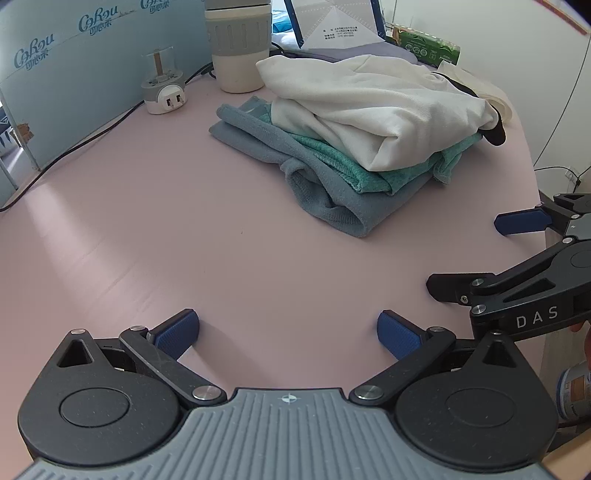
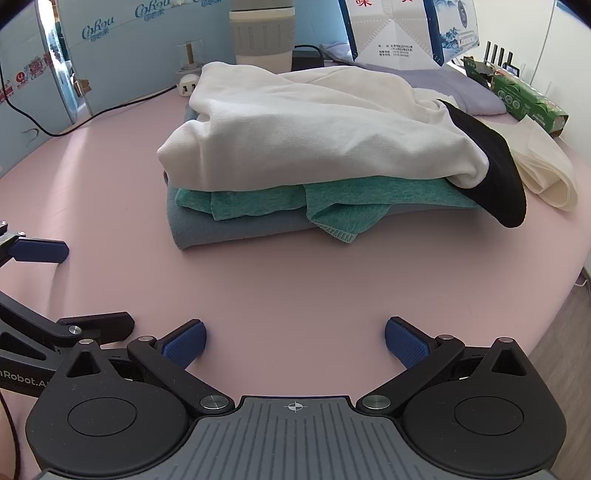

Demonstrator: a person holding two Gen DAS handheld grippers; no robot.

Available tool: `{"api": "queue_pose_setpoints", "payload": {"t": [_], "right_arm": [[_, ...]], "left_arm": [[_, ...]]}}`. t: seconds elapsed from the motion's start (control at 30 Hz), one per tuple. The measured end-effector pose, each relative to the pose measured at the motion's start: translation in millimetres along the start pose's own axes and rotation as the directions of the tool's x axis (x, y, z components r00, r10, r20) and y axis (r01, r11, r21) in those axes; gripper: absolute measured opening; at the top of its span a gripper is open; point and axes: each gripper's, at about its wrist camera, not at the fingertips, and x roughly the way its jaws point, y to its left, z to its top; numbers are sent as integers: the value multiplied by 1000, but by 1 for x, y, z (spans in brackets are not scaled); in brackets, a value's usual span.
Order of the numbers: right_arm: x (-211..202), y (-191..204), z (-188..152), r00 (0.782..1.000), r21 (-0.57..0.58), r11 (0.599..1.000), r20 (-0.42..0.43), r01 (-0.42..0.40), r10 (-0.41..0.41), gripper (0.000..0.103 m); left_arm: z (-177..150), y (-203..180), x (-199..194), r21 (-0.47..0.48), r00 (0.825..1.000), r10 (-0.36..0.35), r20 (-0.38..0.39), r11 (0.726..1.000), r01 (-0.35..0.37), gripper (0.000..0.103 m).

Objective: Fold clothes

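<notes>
The left gripper (image 1: 288, 334) is held low over the pink tabletop (image 1: 147, 240), its jaws spread wide with nothing between them; the right gripper (image 2: 295, 341) is held beside it in the same way, jaws wide apart and empty. Both are pointed toward the stack of clothes (image 2: 314, 158), which lies well ahead on the tabletop: a white garment (image 2: 295, 125) on top, a teal one (image 2: 343, 203) under it, a grey-blue one (image 2: 229, 229) at the bottom. A black sock (image 2: 491, 184) is seen sticking out at the stack's right end, touching a cream cloth (image 2: 546, 173). Behind the stack stand a cup (image 1: 238, 48), a plug adapter (image 1: 164, 88) with its cable, a white box (image 2: 399, 33) and a green pack (image 2: 528, 99). The bare tabletop between jaws and stack is unobstructed. The cup's top is cut off, and the print on the box cannot be read
</notes>
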Motion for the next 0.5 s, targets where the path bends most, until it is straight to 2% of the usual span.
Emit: {"api": "queue_pose_setpoints", "payload": {"t": [0.5], "right_arm": [[0, 1, 0, 1000, 10, 1000, 7, 2, -2, 103]], "left_arm": [[1, 0, -1, -10, 1000, 5, -3, 1000, -5, 103]]}}
